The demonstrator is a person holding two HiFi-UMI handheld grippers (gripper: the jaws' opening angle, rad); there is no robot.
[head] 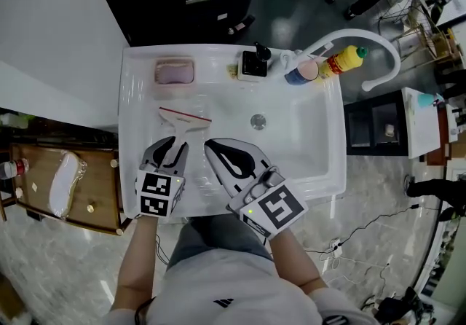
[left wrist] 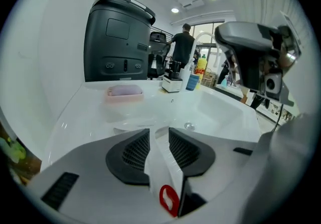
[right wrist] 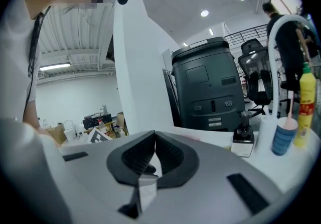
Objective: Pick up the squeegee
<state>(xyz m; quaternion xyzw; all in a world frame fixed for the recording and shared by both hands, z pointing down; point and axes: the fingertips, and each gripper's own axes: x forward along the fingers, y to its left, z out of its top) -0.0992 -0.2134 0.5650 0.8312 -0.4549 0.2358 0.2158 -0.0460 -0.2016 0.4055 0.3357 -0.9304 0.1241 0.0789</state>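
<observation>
I am aiming the left claw (head: pixel 175 143) at the squeegee (head: pixel 185 118), which is lying flat on the left shelf of the white sink (head: pixel 324 167). Its red-edged blade is lying crosswise just ahead of the claw's tips, and its pale handle is pointing back toward them. That lie is suiting me: the handle is the narrow part, so I am lining the claw along it rather than across the wide blade. The left claw's jaws are standing wide apart. In the left gripper view a white strip that I am taking for the handle is sitting between the pads, not squeezed as far as I can judge. I am holding that claw tilted nose-down, low over the shelf. The right claw (head: pixel 211 146) is hanging just to the left claw's right, over the basin and closer to level, its jaws closed together on nothing; I am reading it as parked out of the way. The pink soap dish (head: pixel 175 72) is sitting well beyond the blade, clear of the grab.
</observation>
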